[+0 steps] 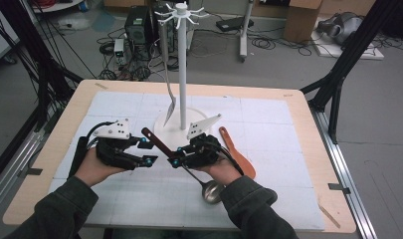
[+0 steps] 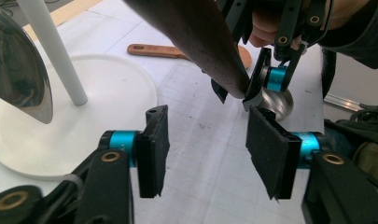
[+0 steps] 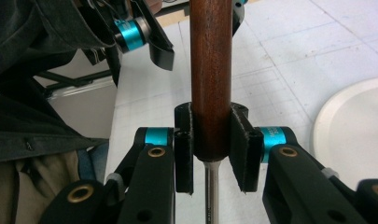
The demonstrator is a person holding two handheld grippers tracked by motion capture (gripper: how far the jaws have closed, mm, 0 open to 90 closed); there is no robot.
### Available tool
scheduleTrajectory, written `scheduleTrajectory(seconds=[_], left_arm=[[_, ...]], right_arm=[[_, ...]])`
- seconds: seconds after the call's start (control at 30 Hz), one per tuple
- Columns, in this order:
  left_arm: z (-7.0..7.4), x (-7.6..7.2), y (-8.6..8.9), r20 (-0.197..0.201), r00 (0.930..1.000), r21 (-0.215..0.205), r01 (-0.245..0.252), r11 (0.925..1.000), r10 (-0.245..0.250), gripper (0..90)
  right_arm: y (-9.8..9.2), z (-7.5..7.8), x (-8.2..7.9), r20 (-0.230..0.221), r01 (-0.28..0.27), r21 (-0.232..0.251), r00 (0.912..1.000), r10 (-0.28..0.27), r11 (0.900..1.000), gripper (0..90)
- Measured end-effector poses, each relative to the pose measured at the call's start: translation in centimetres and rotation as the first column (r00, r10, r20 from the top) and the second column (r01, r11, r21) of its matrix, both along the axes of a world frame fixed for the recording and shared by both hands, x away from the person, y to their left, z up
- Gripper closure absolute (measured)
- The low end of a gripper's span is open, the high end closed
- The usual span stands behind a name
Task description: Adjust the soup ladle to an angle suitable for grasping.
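- Two grippers are meeting near the centre of the high view, just in front of the white rack [image 1: 182, 59] with hooks at its top.
- Right gripper [image 1: 175, 156] is clamping the ladle [image 1: 161, 144] by its dark wooden handle; in the right gripper view both pads are pressing on the lower end of the wood, where the metal shank begins.
- Its steel bowl [image 1: 212, 191] is hanging low at lower centre of the high view, by the person's right sleeve, so the ladle is sitting tilted with the handle tip pointing toward the upper left.
- Left gripper [image 2: 204, 151] is standing with its jaws apart and nothing between them; the handle's end is passing above them at upper centre of the left gripper view (close, but not touching as far as I can tell).
- One steel utensil [image 1: 169, 107] is hanging from the rack already, and a wooden spatula [image 1: 237, 152] is lying on the bench [image 1: 298, 149] right of the rack's base.
- Risks, as I judge them: the grip is sitting at one end of the handle, so the heavy bowl may be twisting the round wood in the pads; a handover to the left jaws could miss or knock the tip; swinging toward the hooks could bump the hanging utensil or rock the rack.
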State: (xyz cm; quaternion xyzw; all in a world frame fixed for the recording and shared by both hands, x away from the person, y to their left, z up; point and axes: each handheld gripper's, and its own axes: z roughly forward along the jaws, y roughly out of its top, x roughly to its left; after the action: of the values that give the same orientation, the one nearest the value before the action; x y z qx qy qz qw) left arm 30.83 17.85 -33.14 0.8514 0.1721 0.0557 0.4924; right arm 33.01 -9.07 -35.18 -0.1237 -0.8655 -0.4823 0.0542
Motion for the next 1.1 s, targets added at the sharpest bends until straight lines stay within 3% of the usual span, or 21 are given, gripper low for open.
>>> scheduleTrajectory(seconds=[0.5,0.7,1.1], left_arm=[[2.0,0.4,-0.6,-0.007,0.9999,-0.072,0.013,0.9973,-0.014,55.2],[2.3,0.7,-0.9,-0.001,1.0,-0.072,-0.002,0.9974,0.002,61.3],[2.4,0.7,-0.9,0.0,1.0,-0.081,0.002,0.9967,-0.002,65.1]], right_arm=[[0.7,0.6,-0.1,0.014,0.039,0.045,0.9991,-0.04,0.998,73.8],[0.8,0.4,-0.1,0.014,0.06,0.062,0.998,-0.061,0.996,73.6],[0.9,0.2,-0.1,-0.002,0.036,0.044,0.9994,-0.036,0.998,71.7]])
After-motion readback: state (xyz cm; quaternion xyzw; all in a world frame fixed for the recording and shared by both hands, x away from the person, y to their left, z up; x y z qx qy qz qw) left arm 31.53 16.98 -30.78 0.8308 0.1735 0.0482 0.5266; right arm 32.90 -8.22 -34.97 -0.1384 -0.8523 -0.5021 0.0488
